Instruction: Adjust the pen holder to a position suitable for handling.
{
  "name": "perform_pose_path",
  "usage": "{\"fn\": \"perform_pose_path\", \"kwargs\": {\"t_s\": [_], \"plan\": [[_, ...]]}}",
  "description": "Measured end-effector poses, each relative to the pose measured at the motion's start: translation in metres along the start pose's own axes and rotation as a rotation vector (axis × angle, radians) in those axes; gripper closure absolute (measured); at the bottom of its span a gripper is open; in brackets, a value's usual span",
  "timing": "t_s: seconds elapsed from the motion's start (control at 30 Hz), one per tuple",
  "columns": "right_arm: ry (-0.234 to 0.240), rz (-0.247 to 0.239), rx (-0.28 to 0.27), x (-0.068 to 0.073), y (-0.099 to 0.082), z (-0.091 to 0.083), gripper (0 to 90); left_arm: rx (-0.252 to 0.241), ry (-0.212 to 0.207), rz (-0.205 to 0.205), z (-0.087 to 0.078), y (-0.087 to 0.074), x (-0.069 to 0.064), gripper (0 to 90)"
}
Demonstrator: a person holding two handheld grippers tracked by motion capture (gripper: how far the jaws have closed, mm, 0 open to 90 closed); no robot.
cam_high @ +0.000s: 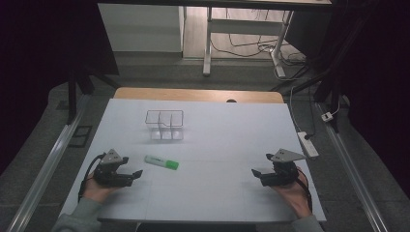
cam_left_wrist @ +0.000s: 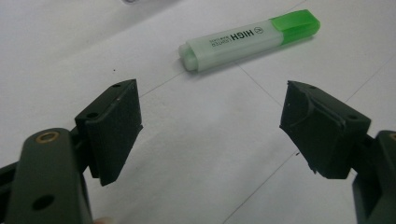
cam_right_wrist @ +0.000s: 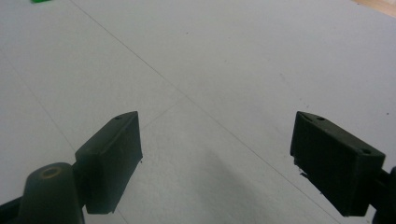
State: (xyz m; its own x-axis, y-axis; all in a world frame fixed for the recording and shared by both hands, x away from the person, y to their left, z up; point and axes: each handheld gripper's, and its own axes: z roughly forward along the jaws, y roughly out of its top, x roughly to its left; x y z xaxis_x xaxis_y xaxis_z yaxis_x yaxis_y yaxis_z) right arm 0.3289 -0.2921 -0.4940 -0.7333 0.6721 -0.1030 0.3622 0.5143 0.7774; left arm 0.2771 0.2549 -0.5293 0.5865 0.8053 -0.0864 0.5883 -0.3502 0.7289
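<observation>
A highlighter (cam_high: pixel 161 162) with a pale body and green cap lies flat on the white table, left of centre. In the left gripper view the highlighter (cam_left_wrist: pixel 250 39) rests a little beyond the jaws, cap to the right. My left gripper (cam_high: pixel 137 174) sits near the table's front left, pointing right, just short of the pen; it is open (cam_left_wrist: pixel 212 126) with nothing between its jaws. Over at the front right, my right gripper (cam_high: pixel 255 173) points left. Its jaws stand open (cam_right_wrist: pixel 217 156) above bare table.
A clear plastic organizer (cam_high: pixel 165 124) with several compartments stands behind the highlighter, toward the table's middle back. A power strip (cam_high: pixel 308 143) lies off the table's right edge. Desk legs and cables are on the floor beyond.
</observation>
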Motion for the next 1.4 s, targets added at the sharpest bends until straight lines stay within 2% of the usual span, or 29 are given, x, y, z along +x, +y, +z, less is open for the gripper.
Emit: {"fn": "perform_pose_path", "kwargs": {"t_s": [0.43,0.87,1.4], "plan": [[0.007,0.005,0.0,0.0,-0.001,0.001,16.5,0.002,0.008,-0.002,0.0,0.001,0.001,20.5],[0.01,0.009,0.003,-0.001,-0.002,0.003,17.8,0.0,0.02,-0.002,-0.002,0.009,0.004,20.7],[0.017,0.005,0.008,-0.001,0.0,0.006,18.3,0.001,0.033,-0.004,-0.007,0.037,0.017,21.2]]}}
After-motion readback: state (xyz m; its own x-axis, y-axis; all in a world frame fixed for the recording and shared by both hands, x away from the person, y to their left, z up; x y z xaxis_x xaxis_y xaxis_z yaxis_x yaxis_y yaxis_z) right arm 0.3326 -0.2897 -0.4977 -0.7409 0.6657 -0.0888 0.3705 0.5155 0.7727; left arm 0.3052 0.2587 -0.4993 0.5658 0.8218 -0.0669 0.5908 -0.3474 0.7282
